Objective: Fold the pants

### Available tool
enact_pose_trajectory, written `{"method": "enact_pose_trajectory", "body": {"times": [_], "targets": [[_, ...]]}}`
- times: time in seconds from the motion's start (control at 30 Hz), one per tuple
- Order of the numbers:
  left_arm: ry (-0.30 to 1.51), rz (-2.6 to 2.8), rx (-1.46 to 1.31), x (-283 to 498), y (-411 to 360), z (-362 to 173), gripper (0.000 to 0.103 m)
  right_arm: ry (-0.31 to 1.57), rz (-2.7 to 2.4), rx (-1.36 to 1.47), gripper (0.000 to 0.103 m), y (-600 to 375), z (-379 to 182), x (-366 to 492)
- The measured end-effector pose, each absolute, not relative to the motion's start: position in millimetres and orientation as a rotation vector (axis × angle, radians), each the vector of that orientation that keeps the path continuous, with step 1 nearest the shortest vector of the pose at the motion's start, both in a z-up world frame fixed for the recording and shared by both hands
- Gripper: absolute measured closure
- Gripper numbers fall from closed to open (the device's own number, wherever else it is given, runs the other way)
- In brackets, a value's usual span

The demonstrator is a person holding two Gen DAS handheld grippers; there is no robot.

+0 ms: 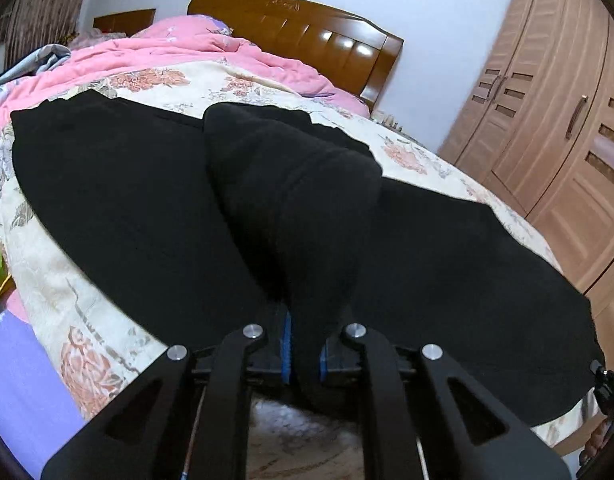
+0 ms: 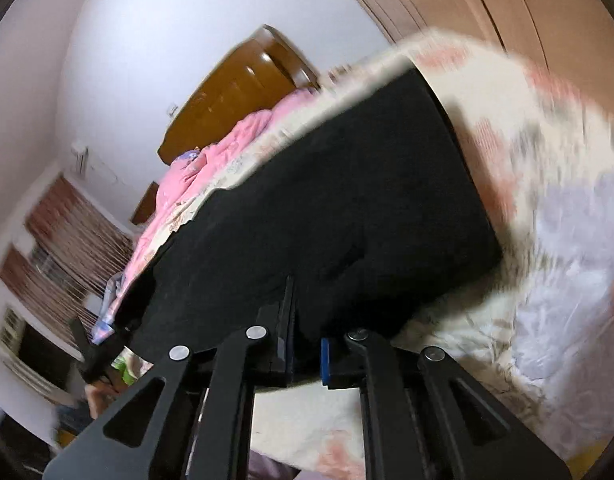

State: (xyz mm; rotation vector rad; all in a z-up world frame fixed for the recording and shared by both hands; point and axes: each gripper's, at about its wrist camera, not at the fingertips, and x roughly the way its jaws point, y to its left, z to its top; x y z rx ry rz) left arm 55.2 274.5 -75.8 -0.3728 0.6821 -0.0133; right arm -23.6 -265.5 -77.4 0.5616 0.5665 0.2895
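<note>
1. The black pants [image 1: 119,184] lay spread across the floral bedspread [image 1: 59,292] of the bed, no container in view.
2. The left claw [image 1: 305,356] was clamped on a raised fold of the pants.
3. The right claw [image 2: 307,356] pinched the pants' near edge [image 2: 307,320].
4. A pink quilt [image 1: 147,48] lay by the headboard [image 1: 307,28].

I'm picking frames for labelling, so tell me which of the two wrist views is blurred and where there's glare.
Left wrist view: mostly sharp, black pants crisp, window-like glare patches on the wooden headboard, strong fisheye bending at the wardrobe. Right wrist view: motion-smeared, worst on the floral bedspread and the curtains; the pants' edge is soft.
</note>
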Motion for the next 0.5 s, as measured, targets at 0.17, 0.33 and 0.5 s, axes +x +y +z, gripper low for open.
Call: {"method": "enact_pose_trajectory", "body": {"times": [0.17,0.33,0.5], "targets": [[0.696,-0.003,-0.377,55,267,-76,0.092,0.676,0.213,0.557,0.095,-268,-96,-27],[0.691,-0.044,-0.398,58,266,-78,0.075,0.686,0.243,0.628,0.078,-275,-112,-30],[0.672,-0.056,-0.322,57,246,-78,0.051,0.681,0.244,0.556,0.051,-262,-108,-31]]}}
